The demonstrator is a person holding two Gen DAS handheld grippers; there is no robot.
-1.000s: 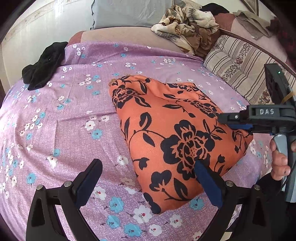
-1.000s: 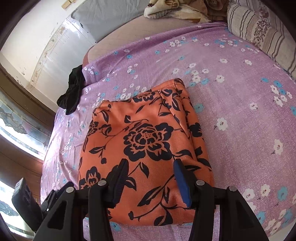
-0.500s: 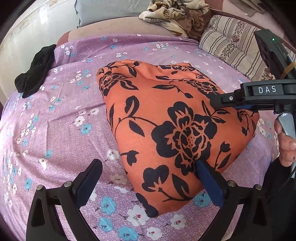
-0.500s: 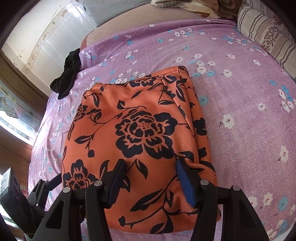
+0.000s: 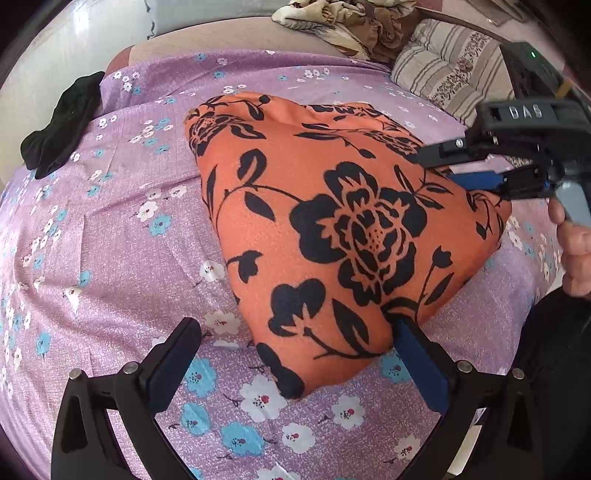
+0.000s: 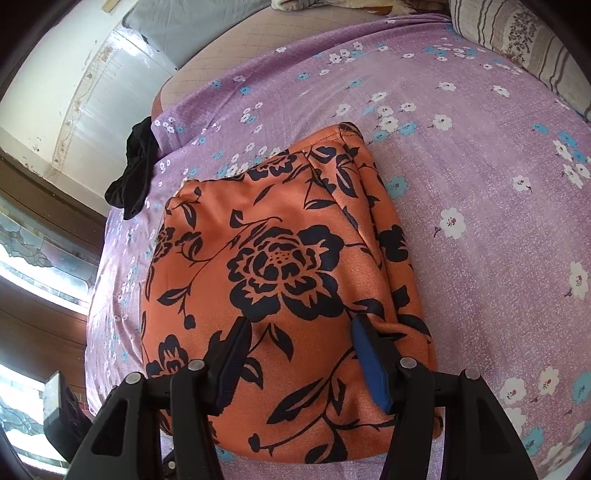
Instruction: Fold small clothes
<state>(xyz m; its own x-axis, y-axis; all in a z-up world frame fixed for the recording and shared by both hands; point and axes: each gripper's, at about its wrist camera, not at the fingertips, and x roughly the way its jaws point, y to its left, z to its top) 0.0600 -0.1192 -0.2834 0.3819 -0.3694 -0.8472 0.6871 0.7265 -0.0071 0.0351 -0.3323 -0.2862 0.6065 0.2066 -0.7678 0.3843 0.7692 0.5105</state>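
An orange garment with black flowers (image 5: 332, 229) lies folded into a thick rectangle on the purple flowered bedsheet (image 5: 110, 258); it also shows in the right wrist view (image 6: 280, 280). My left gripper (image 5: 295, 354) is open, its jaws wide apart over the garment's near corner. My right gripper (image 6: 299, 343) is open and rests over the garment's near edge; it shows from the side in the left wrist view (image 5: 443, 162) at the garment's right edge. Neither gripper holds cloth.
A black garment (image 5: 62, 122) lies at the sheet's far left; it shows in the right wrist view (image 6: 135, 170) too. A striped pillow (image 5: 450, 70) and a crumpled patterned cloth (image 5: 351, 22) lie at the bed's head. A hand (image 5: 576, 251) holds the right gripper.
Both grippers have moved closer to the orange garment, which now fills more of each view. The garment itself has not shifted on the sheet.
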